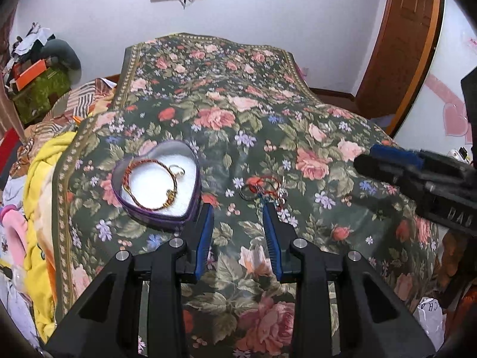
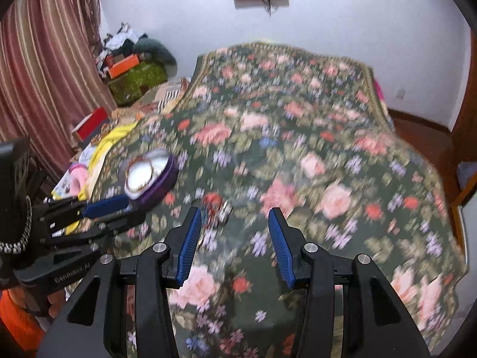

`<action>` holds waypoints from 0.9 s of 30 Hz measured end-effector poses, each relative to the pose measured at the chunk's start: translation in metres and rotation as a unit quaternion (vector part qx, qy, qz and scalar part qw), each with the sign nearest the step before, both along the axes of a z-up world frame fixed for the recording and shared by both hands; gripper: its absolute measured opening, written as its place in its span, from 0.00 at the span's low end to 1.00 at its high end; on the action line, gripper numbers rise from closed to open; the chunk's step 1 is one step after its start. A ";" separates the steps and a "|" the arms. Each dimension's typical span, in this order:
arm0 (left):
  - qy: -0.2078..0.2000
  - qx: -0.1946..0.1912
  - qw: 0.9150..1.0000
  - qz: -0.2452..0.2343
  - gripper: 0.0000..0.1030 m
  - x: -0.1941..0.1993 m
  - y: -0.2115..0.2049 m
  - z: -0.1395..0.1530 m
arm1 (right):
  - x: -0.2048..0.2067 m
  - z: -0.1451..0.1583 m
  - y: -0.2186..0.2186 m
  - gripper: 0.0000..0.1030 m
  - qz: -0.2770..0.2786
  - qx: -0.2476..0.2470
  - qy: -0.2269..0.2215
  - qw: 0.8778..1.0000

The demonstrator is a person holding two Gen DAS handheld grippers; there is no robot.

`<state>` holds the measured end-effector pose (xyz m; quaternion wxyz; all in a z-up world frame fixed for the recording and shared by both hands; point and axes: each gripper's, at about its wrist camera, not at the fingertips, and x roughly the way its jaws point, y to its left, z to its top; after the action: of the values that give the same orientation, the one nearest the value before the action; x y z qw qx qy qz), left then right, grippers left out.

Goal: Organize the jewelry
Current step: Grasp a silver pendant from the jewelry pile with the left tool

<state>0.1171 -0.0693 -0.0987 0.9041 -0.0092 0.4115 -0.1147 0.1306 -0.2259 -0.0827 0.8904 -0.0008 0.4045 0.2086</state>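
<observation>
Evidently both tools are released and empty: the left tool [image 1: 238, 208] has its tips just short of the loose jewelry pile [image 1: 262, 189] on the bed [image 1: 238, 104], ready to pinch it toward the heart-shaped box [image 1: 156, 183] at its left; the right tool [image 2: 235, 217] hovers nearby.

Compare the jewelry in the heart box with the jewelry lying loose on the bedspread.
The boxed jewelry lies spread out on the white lining of the heart box; the loose pile is tangled on the bedspread. The boxed jewelry includes a wide braided loop and a small ring beside it; the loose pile is a small bunch with red cord and a dark ring. Neither gripper touches either. Both have reddish cord pieces.
</observation>
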 end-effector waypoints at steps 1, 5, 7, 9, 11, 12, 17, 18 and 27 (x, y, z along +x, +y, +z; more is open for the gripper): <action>0.003 0.000 1.000 0.000 0.32 0.000 0.001 -0.002 | 0.000 -0.006 0.002 0.42 0.006 0.003 0.013 1.000; 0.021 -0.005 1.000 -0.004 0.32 0.000 0.001 -0.013 | -0.002 -0.028 0.012 0.42 0.024 -0.003 0.048 0.999; 0.029 -0.009 1.000 -0.009 0.32 0.001 0.000 -0.018 | -0.004 -0.036 0.013 0.42 0.026 -0.007 0.058 0.998; 0.036 -0.010 0.999 -0.017 0.32 0.003 -0.004 -0.023 | -0.005 -0.040 0.010 0.42 0.023 -0.006 0.064 0.998; 0.038 -0.008 0.999 -0.024 0.32 0.005 -0.009 -0.026 | -0.006 -0.041 0.004 0.42 0.015 -0.008 0.064 0.998; 0.037 -0.006 0.999 -0.025 0.32 0.007 -0.011 -0.027 | -0.006 -0.039 0.000 0.42 0.012 -0.010 0.060 0.998; 0.039 -0.012 0.998 -0.042 0.21 0.016 -0.026 -0.032 | -0.001 -0.026 -0.016 0.42 -0.005 -0.009 0.041 0.999; 0.043 -0.016 0.998 -0.045 0.19 0.019 -0.029 -0.034 | -0.001 -0.024 -0.020 0.42 -0.009 -0.008 0.038 0.999; 0.078 -0.023 0.996 -0.040 0.13 0.041 -0.040 -0.053 | 0.004 -0.030 -0.022 0.42 -0.007 0.000 0.042 0.999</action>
<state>0.1581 -0.1092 -0.1521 0.8633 -0.0220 0.4784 -0.1594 0.1345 -0.2475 -0.1123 0.8742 0.0109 0.4416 0.2018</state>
